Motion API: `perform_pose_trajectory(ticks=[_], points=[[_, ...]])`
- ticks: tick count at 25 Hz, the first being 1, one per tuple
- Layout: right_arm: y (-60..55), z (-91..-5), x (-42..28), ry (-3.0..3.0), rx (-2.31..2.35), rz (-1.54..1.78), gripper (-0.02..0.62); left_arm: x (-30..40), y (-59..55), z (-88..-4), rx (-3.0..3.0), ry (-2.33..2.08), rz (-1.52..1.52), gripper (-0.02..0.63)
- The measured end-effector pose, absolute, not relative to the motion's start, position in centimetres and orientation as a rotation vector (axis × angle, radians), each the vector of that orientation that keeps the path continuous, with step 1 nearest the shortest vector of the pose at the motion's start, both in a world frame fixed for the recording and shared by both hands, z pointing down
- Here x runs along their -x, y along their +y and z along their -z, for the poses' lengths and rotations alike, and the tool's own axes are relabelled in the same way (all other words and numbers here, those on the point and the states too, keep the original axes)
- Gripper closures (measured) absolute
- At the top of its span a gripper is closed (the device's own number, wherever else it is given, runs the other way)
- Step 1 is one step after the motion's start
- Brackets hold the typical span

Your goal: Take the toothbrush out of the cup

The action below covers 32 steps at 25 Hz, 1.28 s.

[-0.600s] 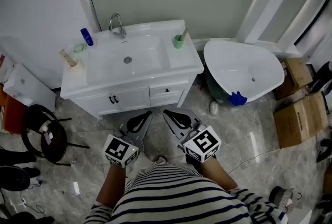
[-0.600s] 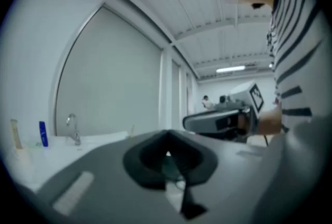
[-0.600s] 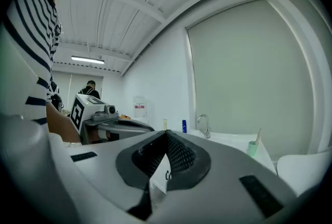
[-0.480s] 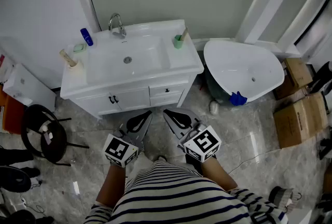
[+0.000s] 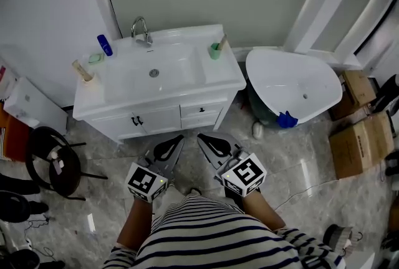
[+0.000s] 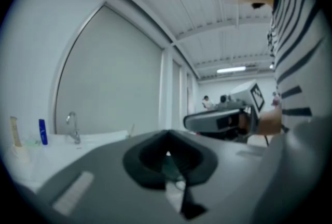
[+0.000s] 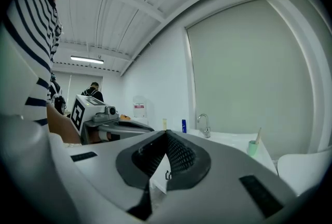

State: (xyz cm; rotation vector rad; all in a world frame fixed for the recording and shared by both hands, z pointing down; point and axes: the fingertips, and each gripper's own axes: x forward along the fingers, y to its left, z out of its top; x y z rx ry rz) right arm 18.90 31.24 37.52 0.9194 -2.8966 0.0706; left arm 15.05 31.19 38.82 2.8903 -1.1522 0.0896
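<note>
I see nothing moved since earlier | left gripper (image 5: 175, 140), right gripper (image 5: 204, 139): fingers clenched, empty, lower centre | toothbrush (image 5: 221, 43) in green cup (image 5: 214, 51), well apart; approach not begun.

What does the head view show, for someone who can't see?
A toothbrush stands in a green cup on a white sink cabinet. In front, a person in stripes holds the left gripper and right gripper, both shut.
</note>
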Motion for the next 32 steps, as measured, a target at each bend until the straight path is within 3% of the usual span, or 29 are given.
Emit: perform_pose_trajectory(ticks=[18, 32], points=[[27.9, -37.8, -15.1, -2.927, -0.874, -0.133, 0.589, -11.6, 27.9, -39.9, -2.841, -1.148, -0.077, 0.598], [19.1, -37.7, -6.1, -2.911, -0.859, -0.114, 0.589, -2.9, 19.2, -39.8, -2.837, -1.136, -0.070, 0.598]])
